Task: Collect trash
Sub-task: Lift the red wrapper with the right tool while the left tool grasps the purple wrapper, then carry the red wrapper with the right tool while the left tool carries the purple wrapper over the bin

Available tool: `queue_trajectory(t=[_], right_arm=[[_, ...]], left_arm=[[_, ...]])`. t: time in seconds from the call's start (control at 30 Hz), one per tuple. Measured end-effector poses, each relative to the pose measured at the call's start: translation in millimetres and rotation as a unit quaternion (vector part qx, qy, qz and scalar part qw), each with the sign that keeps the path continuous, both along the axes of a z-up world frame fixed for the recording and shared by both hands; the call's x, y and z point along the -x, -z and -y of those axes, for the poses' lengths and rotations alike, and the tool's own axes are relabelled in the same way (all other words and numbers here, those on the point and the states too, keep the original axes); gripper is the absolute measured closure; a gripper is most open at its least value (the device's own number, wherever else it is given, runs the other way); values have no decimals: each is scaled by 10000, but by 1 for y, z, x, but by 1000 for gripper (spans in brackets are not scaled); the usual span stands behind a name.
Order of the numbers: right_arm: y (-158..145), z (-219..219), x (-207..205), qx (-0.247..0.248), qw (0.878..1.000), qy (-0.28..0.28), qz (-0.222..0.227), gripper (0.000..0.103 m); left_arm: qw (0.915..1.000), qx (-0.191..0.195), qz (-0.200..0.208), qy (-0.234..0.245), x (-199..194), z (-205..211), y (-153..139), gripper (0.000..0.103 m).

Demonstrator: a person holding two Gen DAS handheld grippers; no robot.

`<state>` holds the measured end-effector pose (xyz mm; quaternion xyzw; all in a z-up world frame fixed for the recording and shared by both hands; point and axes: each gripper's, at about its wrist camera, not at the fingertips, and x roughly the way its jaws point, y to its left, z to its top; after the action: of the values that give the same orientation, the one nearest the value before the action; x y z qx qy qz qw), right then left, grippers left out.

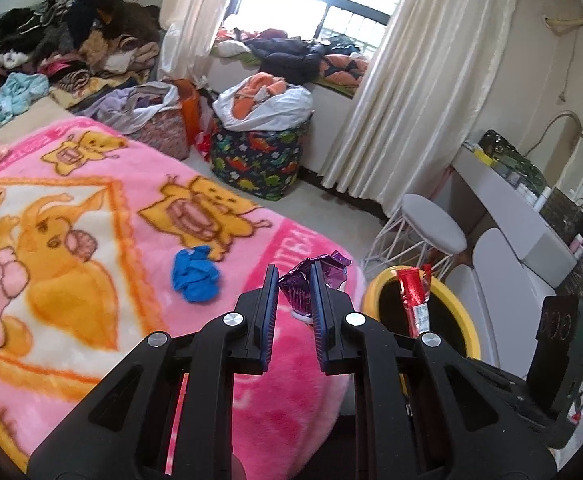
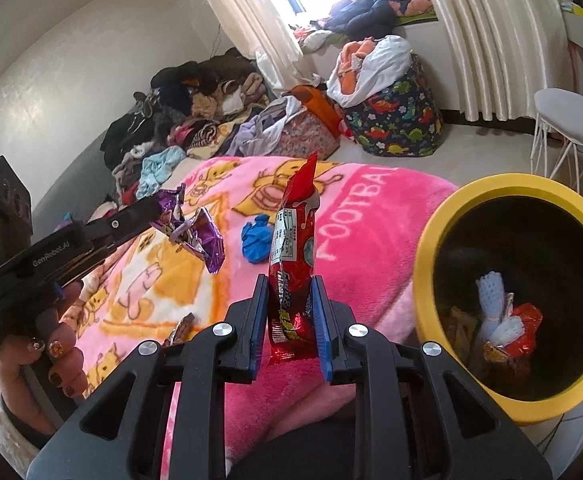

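Left gripper (image 1: 294, 280): jaws clamped on crumpled purple wrapper (image 1: 306, 280), held above pink blanket (image 1: 91, 208) on bed. Blue crumpled scrap (image 1: 195, 278) lies on blanket, left of it. Right gripper (image 2: 289, 294): jaws clamped on red snack packet (image 2: 293, 264), upright. Yellow-rimmed bin (image 2: 503, 200) at right, trash inside.

Pink blanket (image 1: 91, 208), dinosaur-print basket (image 1: 257, 156), white stool (image 1: 431, 224)

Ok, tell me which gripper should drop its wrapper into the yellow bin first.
Right. The right gripper holds the red wrapper just beside the yellow bin, while the left gripper with the purple wrapper is farther away over the pink blanket.
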<state>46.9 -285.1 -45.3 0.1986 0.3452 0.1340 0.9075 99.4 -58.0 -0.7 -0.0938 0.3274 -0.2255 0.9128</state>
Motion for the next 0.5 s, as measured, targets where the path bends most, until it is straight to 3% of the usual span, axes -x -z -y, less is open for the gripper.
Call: queue_trajectory(t=[0.5], right_arm=[[-9,34,24,-18,9993,371,79,82]], left_arm=[[9988,38,163,461,14,47,-11,92]])
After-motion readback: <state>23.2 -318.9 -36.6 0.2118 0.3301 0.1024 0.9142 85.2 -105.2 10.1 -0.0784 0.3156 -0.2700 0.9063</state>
